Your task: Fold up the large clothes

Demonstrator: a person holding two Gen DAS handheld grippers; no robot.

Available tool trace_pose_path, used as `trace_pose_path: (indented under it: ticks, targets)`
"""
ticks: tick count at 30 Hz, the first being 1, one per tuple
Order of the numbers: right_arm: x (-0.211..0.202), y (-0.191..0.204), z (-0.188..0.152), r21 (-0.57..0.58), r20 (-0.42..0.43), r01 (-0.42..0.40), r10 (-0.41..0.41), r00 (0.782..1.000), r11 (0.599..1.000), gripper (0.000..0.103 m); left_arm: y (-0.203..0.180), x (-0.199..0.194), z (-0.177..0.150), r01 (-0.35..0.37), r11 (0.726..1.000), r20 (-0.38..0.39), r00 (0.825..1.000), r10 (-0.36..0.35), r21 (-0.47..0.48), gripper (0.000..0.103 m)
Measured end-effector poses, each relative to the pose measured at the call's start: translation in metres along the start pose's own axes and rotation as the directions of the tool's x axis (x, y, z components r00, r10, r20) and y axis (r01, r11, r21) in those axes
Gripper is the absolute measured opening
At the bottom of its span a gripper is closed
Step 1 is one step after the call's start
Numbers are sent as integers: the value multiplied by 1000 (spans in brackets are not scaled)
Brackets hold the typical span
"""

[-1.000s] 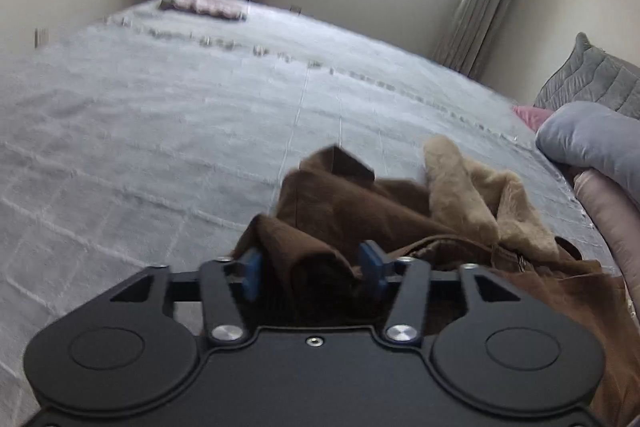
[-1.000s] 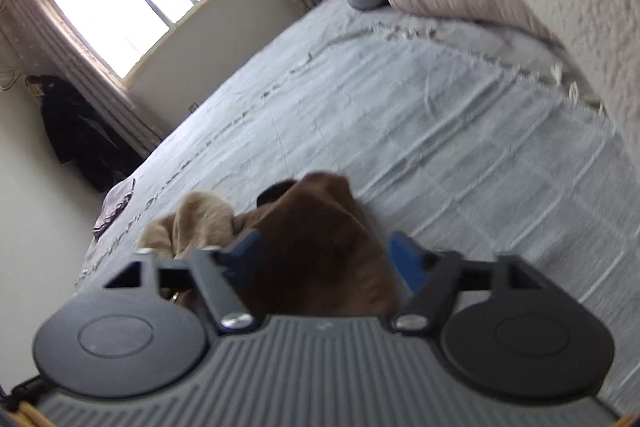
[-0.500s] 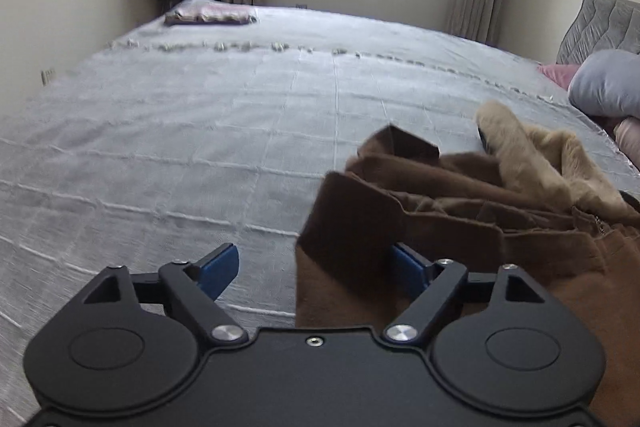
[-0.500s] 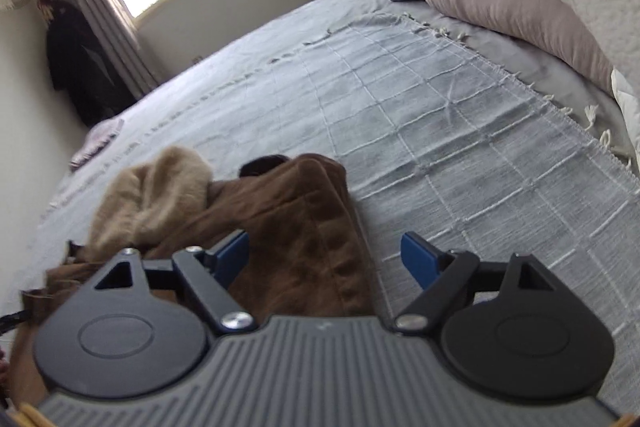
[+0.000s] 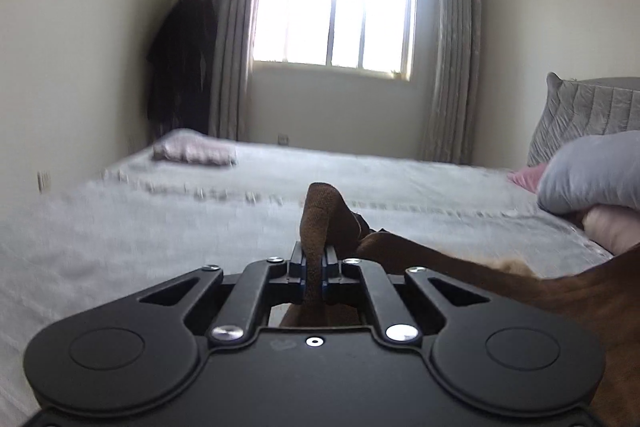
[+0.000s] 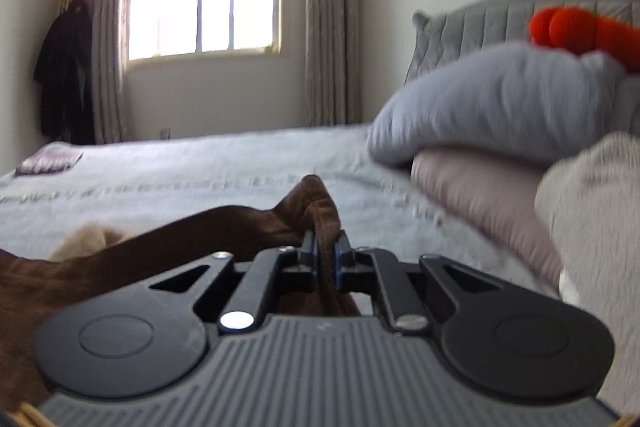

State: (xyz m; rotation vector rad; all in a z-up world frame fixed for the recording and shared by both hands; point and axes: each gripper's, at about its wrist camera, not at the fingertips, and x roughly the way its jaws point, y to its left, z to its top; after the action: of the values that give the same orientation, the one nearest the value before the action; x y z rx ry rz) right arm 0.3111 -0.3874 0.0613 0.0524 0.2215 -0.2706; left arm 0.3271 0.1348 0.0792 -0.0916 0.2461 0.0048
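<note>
A large brown garment with a tan fleece lining (image 6: 86, 241) lies across the grey bedspread (image 5: 120, 223). My left gripper (image 5: 314, 273) is shut on a fold of the brown garment (image 5: 460, 267), which sticks up between its blue pads. My right gripper (image 6: 326, 259) is shut on another edge of the same garment (image 6: 224, 227). Both grippers hold the cloth lifted above the bed, and it stretches between them. The rest of the garment hangs below, out of sight.
Stacked pillows (image 6: 492, 107) and a grey headboard (image 6: 500, 15) with an orange plush toy (image 6: 576, 27) are at the right. A folded cloth (image 5: 196, 153) lies at the bed's far left. A dark coat (image 5: 182, 59) hangs beside the window (image 5: 334, 3).
Both grippers were open over the garment half a second ago; both have shut on it and lifted it, and both views have tilted up toward the window.
</note>
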Motion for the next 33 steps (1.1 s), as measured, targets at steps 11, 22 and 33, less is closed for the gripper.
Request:
trace_pose_path:
  ticks: [11, 22, 33]
  targets:
    - [168, 45, -44, -142, -89, 125, -138, 986, 982, 7, -29, 177, -44, -192, 971, -11, 981, 196, 144, 8]
    - [214, 30, -85, -82, -355, 189, -206, 912, 979, 44, -7, 234, -83, -262, 958, -275, 919, 283, 113, 49]
    - [96, -6, -46, 5, -397, -4, 5, 918, 1000, 92, 17, 107, -50, -63, 998, -395, 917, 59, 4, 95]
